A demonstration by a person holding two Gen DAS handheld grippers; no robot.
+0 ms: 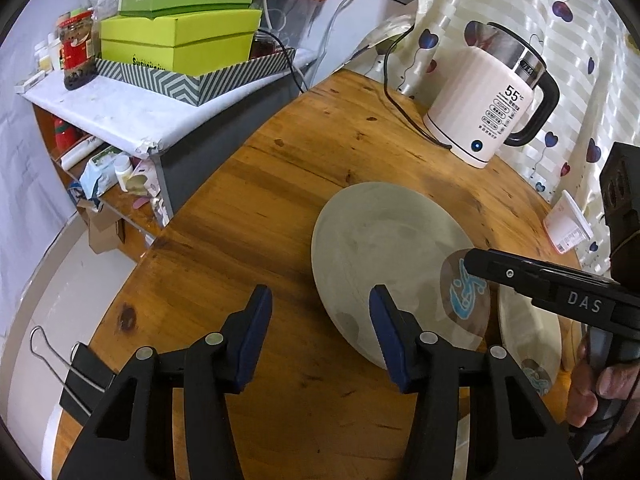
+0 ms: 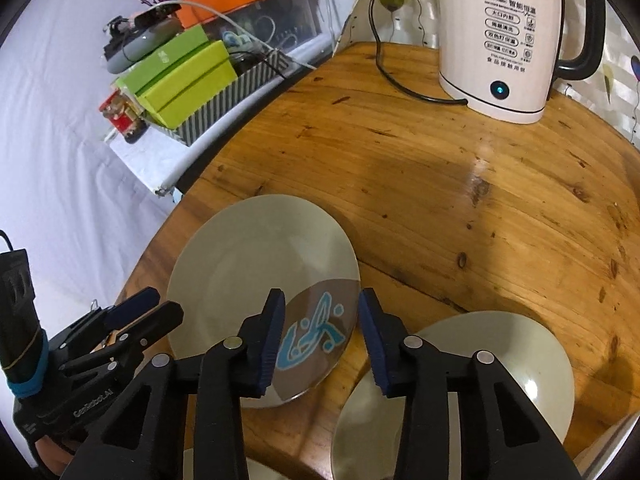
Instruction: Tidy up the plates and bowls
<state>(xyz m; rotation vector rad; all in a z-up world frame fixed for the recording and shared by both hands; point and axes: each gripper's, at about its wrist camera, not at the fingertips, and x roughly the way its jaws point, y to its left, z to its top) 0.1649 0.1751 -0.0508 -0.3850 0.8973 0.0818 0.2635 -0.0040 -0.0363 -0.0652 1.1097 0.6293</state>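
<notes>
A pale grey-green plate [image 1: 380, 248] [image 2: 248, 264] with a blue fish motif [image 2: 312, 336] lies flat on the round wooden table [image 1: 248, 208]. My left gripper [image 1: 320, 332] [image 2: 148, 312] is open and straddles the plate's near left rim, one finger over the plate and one over bare wood. My right gripper [image 2: 322, 340] [image 1: 480, 264] is open around the opposite rim, with the fish motif between its fingers. No pad presses on the plate. A second pale plate [image 2: 512, 360] [image 1: 528, 328] lies just to the right, partly hidden by the fingers.
A white electric kettle [image 1: 488, 108] [image 2: 508, 40] with its black cord [image 2: 400, 84] stands at the table's far side by a curtain. A cluttered shelf with green boxes [image 1: 176, 40] is on the left. A binder clip [image 1: 76, 376] grips the table's near edge. A small packet [image 1: 568, 224] lies at the right.
</notes>
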